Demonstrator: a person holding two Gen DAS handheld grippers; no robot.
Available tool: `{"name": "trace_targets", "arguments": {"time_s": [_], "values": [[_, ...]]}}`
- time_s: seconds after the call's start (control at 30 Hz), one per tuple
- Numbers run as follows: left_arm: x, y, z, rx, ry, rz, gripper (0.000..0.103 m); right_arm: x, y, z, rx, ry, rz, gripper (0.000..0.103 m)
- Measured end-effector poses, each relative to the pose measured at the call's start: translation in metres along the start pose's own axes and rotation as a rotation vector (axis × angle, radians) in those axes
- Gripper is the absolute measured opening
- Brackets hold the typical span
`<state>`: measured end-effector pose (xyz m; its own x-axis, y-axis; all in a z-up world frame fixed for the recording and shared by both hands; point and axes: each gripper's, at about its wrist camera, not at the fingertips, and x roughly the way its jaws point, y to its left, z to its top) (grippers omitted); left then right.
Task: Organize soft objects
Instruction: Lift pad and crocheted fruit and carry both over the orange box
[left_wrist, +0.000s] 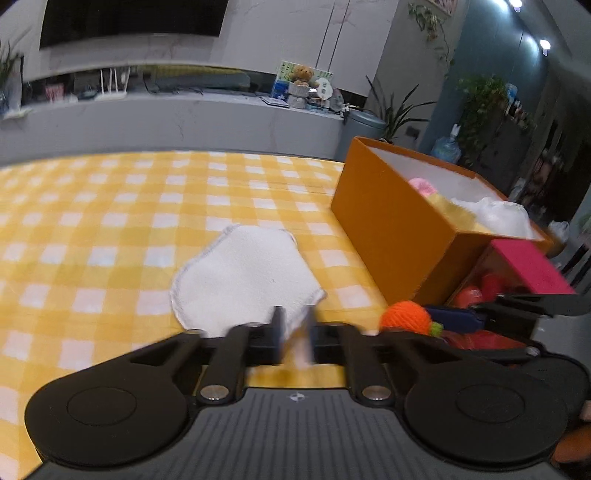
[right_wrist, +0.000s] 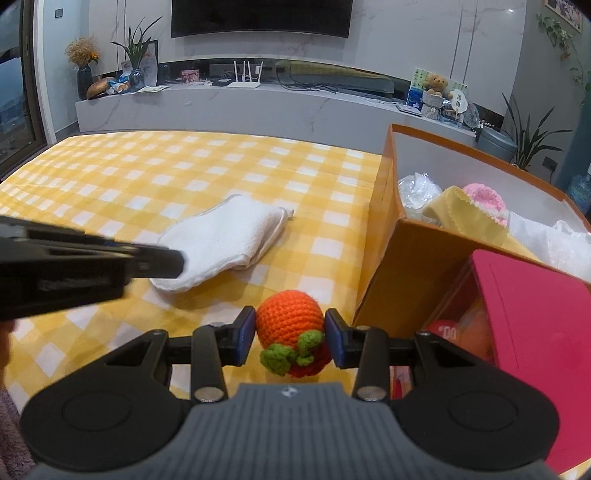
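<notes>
A white cloth (left_wrist: 240, 280) lies flat on the yellow checked tablecloth (left_wrist: 110, 221). My left gripper (left_wrist: 294, 332) sits at the cloth's near edge, blurred, its jaws a narrow gap apart, and I see no grip on the cloth. In the right wrist view its fingertips (right_wrist: 173, 264) hang over the left end of the white cloth (right_wrist: 221, 240). My right gripper (right_wrist: 290, 336) is shut on an orange crochet fruit (right_wrist: 288, 317) with green leaves, just above the table beside the orange box (right_wrist: 406, 266). The same crochet fruit (left_wrist: 406, 317) shows at the right of the left wrist view.
The open orange box (left_wrist: 388, 229) holds a pink crochet piece (right_wrist: 484, 201), a yellow cloth (right_wrist: 454, 214) and white plastic (right_wrist: 417, 192). A pink-lidded box (right_wrist: 535, 321) with red things inside stands in front of it. A grey counter runs behind the table.
</notes>
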<state>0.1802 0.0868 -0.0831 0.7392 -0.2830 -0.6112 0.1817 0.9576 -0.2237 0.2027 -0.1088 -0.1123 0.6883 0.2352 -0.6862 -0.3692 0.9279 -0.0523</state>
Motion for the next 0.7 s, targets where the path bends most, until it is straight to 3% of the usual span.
{"name": "trace_targets", "arguments": {"time_s": [0.03, 0.07, 0.23, 0.4, 0.5, 0.7], "values": [[0.003, 0.000, 0.002, -0.012, -0.022, 0.008, 0.075, 0.000, 0.000, 0.000, 0.000, 0.002, 0.000, 0.040], [0.006, -0.001, 0.004, -0.023, -0.046, 0.013, 0.093, 0.001, 0.000, 0.000, 0.002, 0.004, 0.002, 0.040], [0.031, -0.003, 0.007, 0.009, -0.029, 0.088, 0.092, 0.006, -0.004, 0.004, 0.009, -0.013, -0.021, 0.040], [0.052, -0.002, 0.004, -0.004, -0.002, 0.110, 0.094, 0.017, -0.004, 0.004, 0.016, -0.006, -0.021, 0.040], [0.062, -0.008, 0.002, 0.042, -0.008, 0.155, 0.095, 0.023, -0.006, 0.001, 0.025, 0.015, -0.013, 0.040], [0.071, 0.002, 0.002, -0.014, 0.018, 0.141, 0.084, 0.027, -0.008, -0.001, 0.034, 0.025, -0.005, 0.041]]}}
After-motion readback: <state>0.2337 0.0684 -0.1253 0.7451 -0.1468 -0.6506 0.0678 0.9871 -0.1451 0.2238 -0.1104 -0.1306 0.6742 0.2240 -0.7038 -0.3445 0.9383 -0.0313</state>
